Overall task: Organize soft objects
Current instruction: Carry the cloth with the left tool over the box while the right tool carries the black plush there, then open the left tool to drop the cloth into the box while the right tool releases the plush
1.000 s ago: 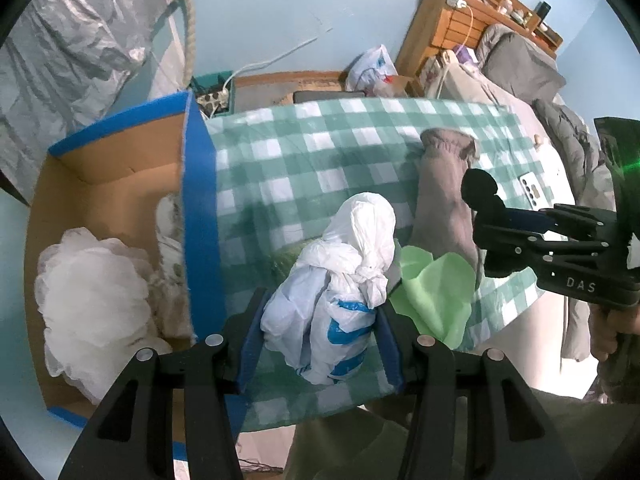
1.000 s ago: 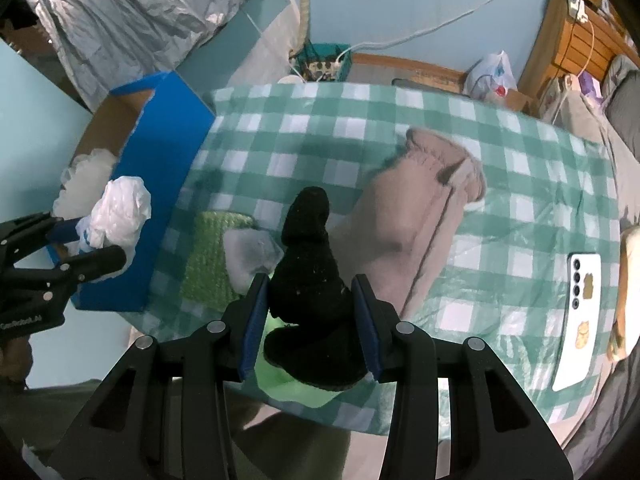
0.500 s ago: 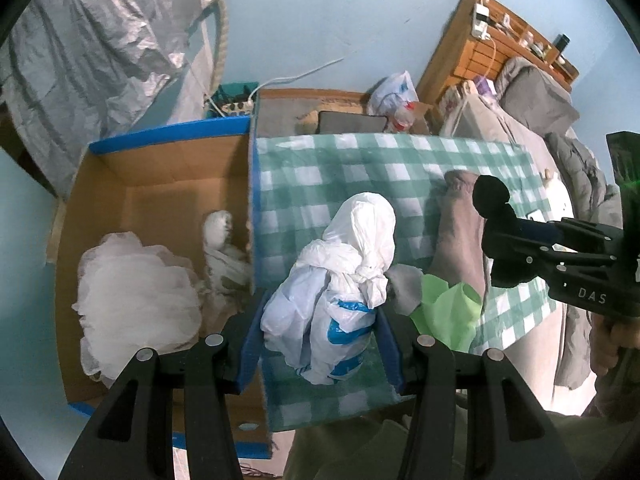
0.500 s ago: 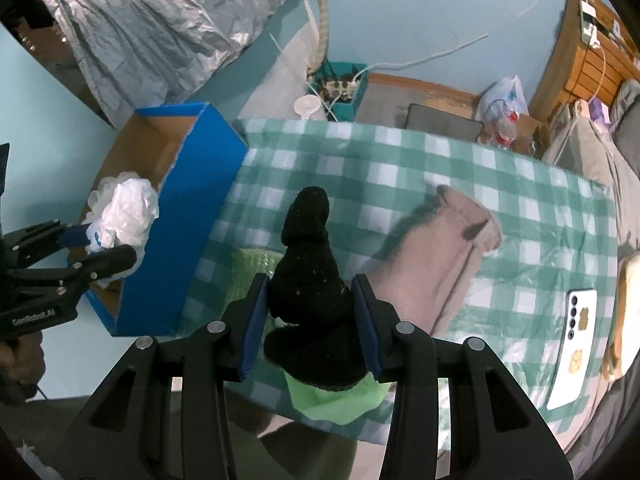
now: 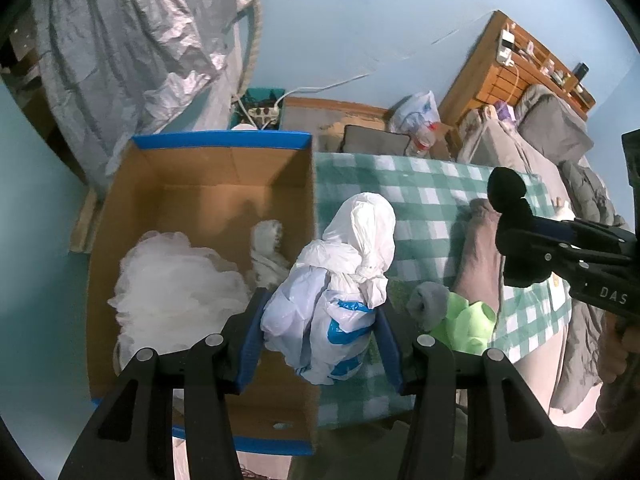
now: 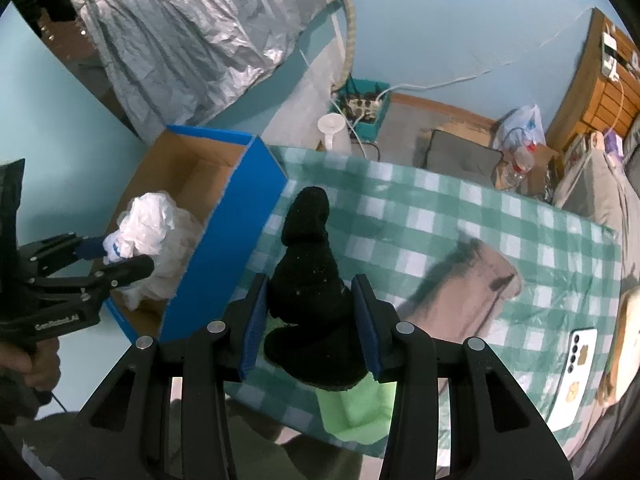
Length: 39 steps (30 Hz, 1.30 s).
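My left hand-held gripper [image 5: 320, 332] points steeply down, its blue pads clamped on one knotted white plastic bag [image 5: 340, 292] with blue print, which hangs over the right wall of the cardboard box [image 5: 200, 184], where that box butts the left edge of the worktop [image 5: 420, 200]. My right hand-held gripper [image 6: 310, 320] also tilts down, clamped on one black sock [image 6: 308, 272] held above the near left corner of the worktop. A hand [image 6: 28, 364] grips the left tool's handle at the left border of the right wrist view.

Just below the grippers, at the near edge of the checked cloth, lie one light green cloth [image 5: 468, 324] and one grey sock [image 5: 428, 304], touching each other. Farther in, one long beige garment [image 6: 460, 296] lies across the cloth, and one phone [image 6: 576, 372] rests near the right edge.

Inside the box I count two things: a white mesh puff [image 5: 176, 288] and a white fluffy piece [image 5: 268, 252] beside it.
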### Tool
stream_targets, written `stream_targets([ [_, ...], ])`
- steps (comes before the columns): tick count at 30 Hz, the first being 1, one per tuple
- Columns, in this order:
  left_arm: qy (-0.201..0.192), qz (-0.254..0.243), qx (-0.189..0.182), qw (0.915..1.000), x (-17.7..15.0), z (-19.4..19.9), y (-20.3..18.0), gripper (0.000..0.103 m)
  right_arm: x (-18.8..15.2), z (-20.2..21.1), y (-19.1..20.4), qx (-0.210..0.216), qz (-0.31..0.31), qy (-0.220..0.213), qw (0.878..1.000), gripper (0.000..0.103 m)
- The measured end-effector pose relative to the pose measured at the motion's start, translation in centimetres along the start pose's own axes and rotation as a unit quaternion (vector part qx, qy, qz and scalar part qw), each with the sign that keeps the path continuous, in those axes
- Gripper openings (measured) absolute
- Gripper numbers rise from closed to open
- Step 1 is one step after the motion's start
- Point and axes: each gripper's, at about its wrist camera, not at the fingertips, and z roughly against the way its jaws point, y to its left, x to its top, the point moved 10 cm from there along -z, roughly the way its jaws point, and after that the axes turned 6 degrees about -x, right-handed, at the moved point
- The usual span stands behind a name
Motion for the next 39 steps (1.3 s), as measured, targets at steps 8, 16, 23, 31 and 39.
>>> stream_targets([
  [8, -0.009, 0.012, 0.012, 0.9998, 0.6, 0.9, 2.6, 0.051, 1.7, -0.2, 2.5, 0.01, 0.013, -0.006, 1.0, 0.041],
  [16, -0.014, 0.024, 0.019, 0.9994, 0.9, 1.4, 4.9, 0.051, 3.5, -1.0, 5.6, 0.018, 0.036, -0.004, 0.999, 0.041],
  [23, -0.022, 0.031, 0.03, 0.9988, 1.7, 2.0, 7.3, 0.051, 4.8, -2.2, 8.8, 0.028, 0.055, -0.001, 0.998, 0.041],
  [31, -0.025, 0.031, 0.038, 0.9985, 3.3, 1.5, 10.1, 0.051, 6.6, -4.3, 12.0, 0.04, 0.065, 0.006, 0.997, 0.042],
  [39, -0.02, 0.026, 0.041, 0.9986, 4.6, 0.6, 11.9, 0.051, 7.7, -6.3, 13.9, 0.039, 0.067, 0.017, 0.997, 0.042],
])
